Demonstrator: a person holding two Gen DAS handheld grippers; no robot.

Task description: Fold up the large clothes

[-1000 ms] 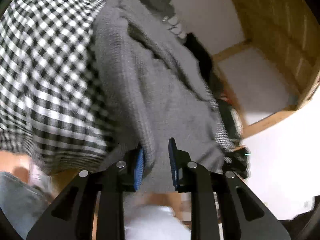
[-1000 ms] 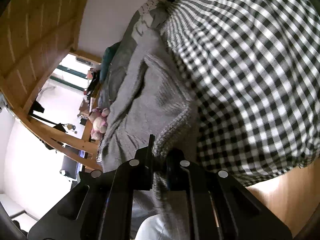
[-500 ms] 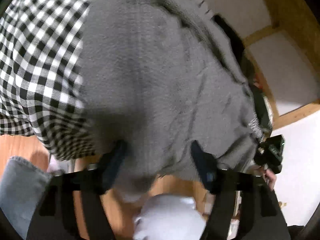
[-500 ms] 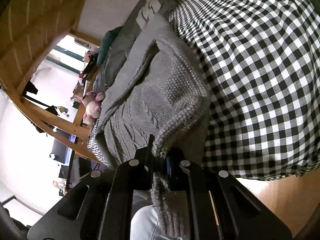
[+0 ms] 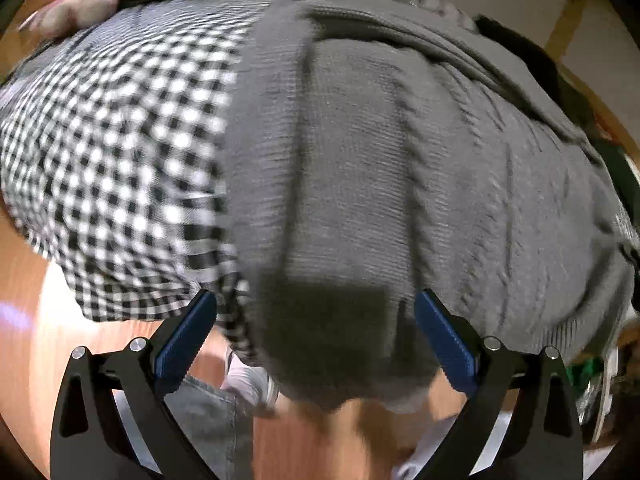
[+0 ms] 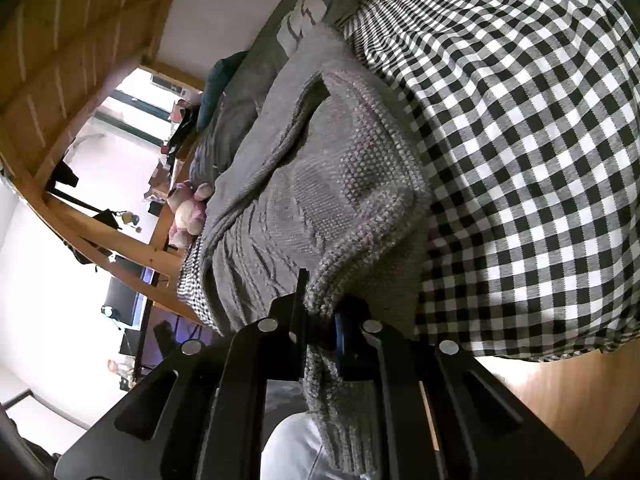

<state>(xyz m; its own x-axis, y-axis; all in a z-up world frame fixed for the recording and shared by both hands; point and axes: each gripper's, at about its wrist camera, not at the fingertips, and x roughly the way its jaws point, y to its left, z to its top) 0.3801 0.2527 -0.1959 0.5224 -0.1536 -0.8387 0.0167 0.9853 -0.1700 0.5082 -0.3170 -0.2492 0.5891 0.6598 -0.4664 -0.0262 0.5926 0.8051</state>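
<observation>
Your left tongs (image 5: pixel 316 320) stand spread wide, their jaws having just been opening, and the blue pads (image 5: pixel 184 338) press on nothing. The hem of the grey knit sweater (image 5: pixel 400 168) hangs between them, loose, its shadowed lower edge drooping past the bed's edge toward the wooden floor (image 5: pixel 52 320) at 8 o'clock. From this view the sweater fills the frame from the centre out to 3 o'clock, lying on the black-and-white checked bedcover (image 5: pixel 112 168), which spreads away to 9 o'clock. A pink soft toy (image 5: pixel 84 0) shows blurred at 11 o'clock (the whole picture is smeared, so finer detail is lost).

Your right tongs (image 6: pixel 320 320) are clenched on the sweater (image 6: pixel 320 184): a bunched ribbed edge is pinched between the jaws, and a strip of knit trails down between the arms toward 6 o'clock. Beyond the pinch, the sweater runs up the bed toward 11 o'clock, with a folded ridge along its middle. The checked bedcover (image 6: pixel 520 152) takes up everything from 12 to 4 o'clock, just beside the sweater and under it. The soft toy (image 6: pixel 186 212) sits at 9 o'clock near the bed's far edge, by a wooden bed frame (image 6: pixel 80 232). Floor (image 6: pixel 560 392) shows at 4 o'clock below the bedcover's hanging edge.
</observation>
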